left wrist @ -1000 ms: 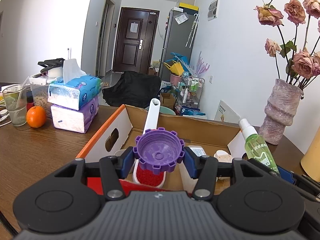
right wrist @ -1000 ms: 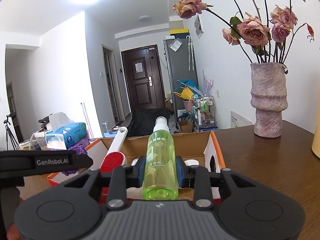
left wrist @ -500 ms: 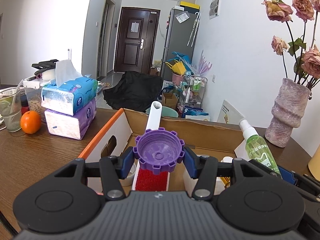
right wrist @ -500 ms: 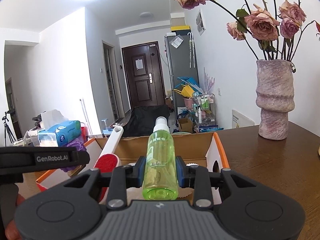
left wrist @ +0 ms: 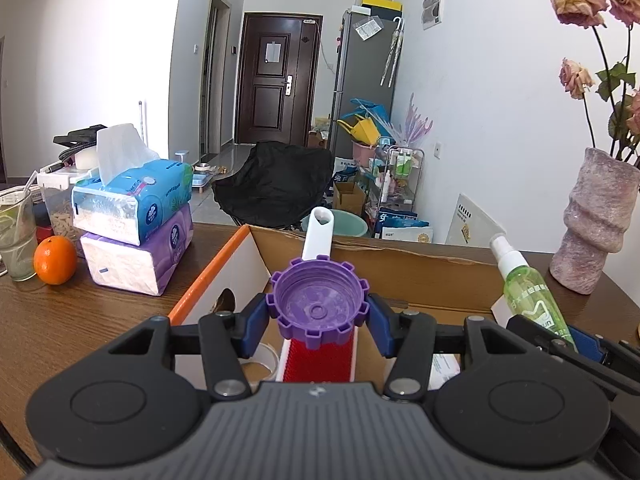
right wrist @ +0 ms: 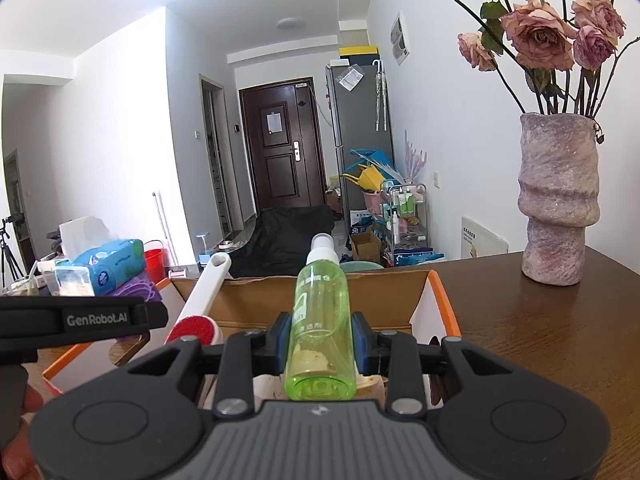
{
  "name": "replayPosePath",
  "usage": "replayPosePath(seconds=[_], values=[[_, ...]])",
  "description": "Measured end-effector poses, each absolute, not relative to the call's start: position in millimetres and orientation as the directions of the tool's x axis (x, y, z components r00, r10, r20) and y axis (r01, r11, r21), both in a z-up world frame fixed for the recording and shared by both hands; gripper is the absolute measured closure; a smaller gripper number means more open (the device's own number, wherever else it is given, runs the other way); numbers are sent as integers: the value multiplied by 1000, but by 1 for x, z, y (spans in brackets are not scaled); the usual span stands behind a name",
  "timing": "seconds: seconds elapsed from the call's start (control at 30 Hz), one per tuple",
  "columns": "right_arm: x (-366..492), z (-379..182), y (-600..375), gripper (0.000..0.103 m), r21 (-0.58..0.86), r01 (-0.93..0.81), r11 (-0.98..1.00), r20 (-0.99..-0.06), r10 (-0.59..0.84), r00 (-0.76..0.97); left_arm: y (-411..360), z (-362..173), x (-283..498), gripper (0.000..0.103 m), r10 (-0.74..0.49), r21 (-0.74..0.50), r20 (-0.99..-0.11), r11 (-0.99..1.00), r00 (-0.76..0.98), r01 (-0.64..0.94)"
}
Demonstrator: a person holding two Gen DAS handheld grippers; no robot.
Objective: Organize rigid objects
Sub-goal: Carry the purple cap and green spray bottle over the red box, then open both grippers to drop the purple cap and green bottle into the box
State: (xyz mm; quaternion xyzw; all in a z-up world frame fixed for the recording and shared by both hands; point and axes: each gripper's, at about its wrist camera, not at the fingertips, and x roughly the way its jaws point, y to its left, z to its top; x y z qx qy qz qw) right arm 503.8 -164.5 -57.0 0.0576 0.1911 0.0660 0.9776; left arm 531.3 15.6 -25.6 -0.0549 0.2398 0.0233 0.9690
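My left gripper [left wrist: 318, 320] is shut on a purple ridged cap [left wrist: 318, 304], held over the open cardboard box [left wrist: 420, 276]. A white-handled red brush [left wrist: 318, 236] leans in the box below the cap. My right gripper [right wrist: 320, 340] is shut on a green spray bottle [right wrist: 322, 320], nozzle pointing forward, above the box's [right wrist: 320, 300] right part. The bottle also shows in the left wrist view [left wrist: 528, 296]. The brush shows in the right wrist view [right wrist: 204, 292].
Stacked tissue packs [left wrist: 132, 224], an orange [left wrist: 55, 260] and a glass [left wrist: 16, 236] stand left of the box on the wooden table [left wrist: 80, 320]. A stone vase with dried roses [right wrist: 558, 200] stands at the right. Small white items lie inside the box.
Both grippers have shifted slightly closer over the box, each keeping its grip. The view tilts up a little, and the tissue packs and orange slide left.
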Motion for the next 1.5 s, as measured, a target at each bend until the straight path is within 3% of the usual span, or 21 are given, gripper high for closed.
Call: replayPosePath(seconds=[0.77, 0.83, 0.9, 0.93, 1.0, 1.03, 1.07, 1.17, 1.5], values=[[534, -63, -163, 73, 118, -112, 987, -410, 151, 899, 23, -30, 557, 48, 75, -37, -505, 993, 860, -108], [535, -63, -164, 72, 121, -114, 986, -423, 155, 893, 24, -29, 556, 34, 78, -42, -508, 992, 858, -115], [536, -63, -164, 72, 110, -109, 988, -430, 146, 891, 26, -27, 554, 5, 83, -53, -502, 991, 861, -126], [535, -62, -164, 68, 102, -100, 990, -425, 134, 895, 27, -25, 552, 3, 92, -51, -491, 990, 866, -134], [534, -59, -166, 38, 98, -88, 991, -417, 121, 901, 26, -22, 549, 0, 102, -43, -477, 989, 873, -139], [533, -58, -167, 14, 97, -81, 992, -409, 114, 905, 26, -21, 548, 0, 105, -43, -472, 989, 875, -142], [531, -57, -168, 4, 91, -72, 993, -398, 102, 912, 26, -20, 547, 0, 107, -44, -471, 989, 876, -144], [528, -54, -169, 0, 87, -63, 994, -380, 92, 921, 27, -19, 548, 0, 110, -46, -472, 988, 874, -149], [530, -55, -168, 0, 84, -67, 994, -389, 94, 916, 27, -20, 549, 0, 117, -43, -479, 987, 870, -156]])
